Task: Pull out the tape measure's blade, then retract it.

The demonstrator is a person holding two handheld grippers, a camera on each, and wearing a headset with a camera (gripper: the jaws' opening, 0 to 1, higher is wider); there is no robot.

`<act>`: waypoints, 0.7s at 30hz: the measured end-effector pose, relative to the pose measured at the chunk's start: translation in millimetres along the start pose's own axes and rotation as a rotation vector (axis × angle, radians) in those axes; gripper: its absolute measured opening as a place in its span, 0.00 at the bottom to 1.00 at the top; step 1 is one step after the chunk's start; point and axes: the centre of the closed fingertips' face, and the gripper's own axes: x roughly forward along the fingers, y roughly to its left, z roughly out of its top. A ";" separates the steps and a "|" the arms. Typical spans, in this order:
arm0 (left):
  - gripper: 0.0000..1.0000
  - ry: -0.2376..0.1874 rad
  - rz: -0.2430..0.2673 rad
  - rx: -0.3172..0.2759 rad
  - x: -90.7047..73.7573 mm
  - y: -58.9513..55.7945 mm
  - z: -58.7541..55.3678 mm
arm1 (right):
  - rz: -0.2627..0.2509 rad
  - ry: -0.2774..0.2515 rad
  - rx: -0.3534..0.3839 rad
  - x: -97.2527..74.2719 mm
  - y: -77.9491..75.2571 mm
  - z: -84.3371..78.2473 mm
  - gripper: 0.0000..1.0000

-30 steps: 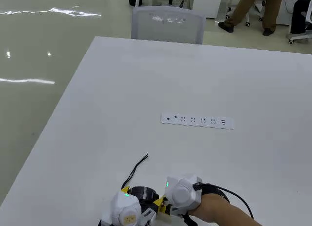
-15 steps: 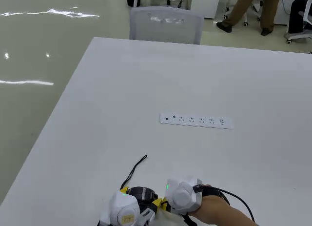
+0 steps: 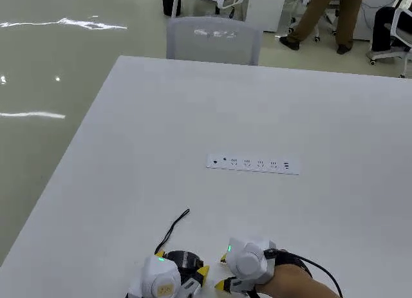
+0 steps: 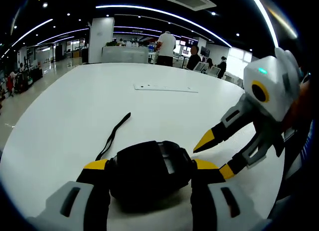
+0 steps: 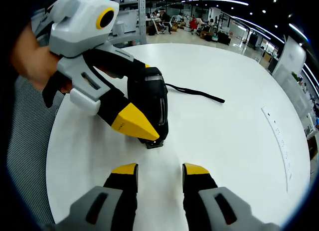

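Observation:
The black tape measure (image 4: 149, 171) sits near the table's near edge, with my left gripper (image 4: 149, 166) shut on its case, one yellow-tipped jaw on each side. Its black wrist strap (image 3: 174, 227) trails away over the table. In the right gripper view the tape measure (image 5: 149, 104) stands on edge in the left gripper, with its blade tip at the bottom, just ahead of my right gripper (image 5: 160, 168). The right gripper's jaws are apart with nothing between them. The head view shows the left gripper (image 3: 181, 262) and right gripper (image 3: 222, 272) side by side at the bottom.
A white power strip (image 3: 246, 164) lies mid-table, well beyond the grippers. A grey chair (image 3: 212, 37) stands at the far edge, with people and office chairs behind it. The table's left edge (image 3: 71, 150) drops to a shiny floor.
The right gripper has drawn a little away from the tape measure, so a gap now shows between them. The left gripper still holds the case. The head camera has shifted slightly.

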 end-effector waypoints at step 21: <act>0.93 -0.096 -0.123 -0.003 -56.1 67.7 28.7 | -0.224 -0.138 0.225 -68.9 2.7 -28.7 0.78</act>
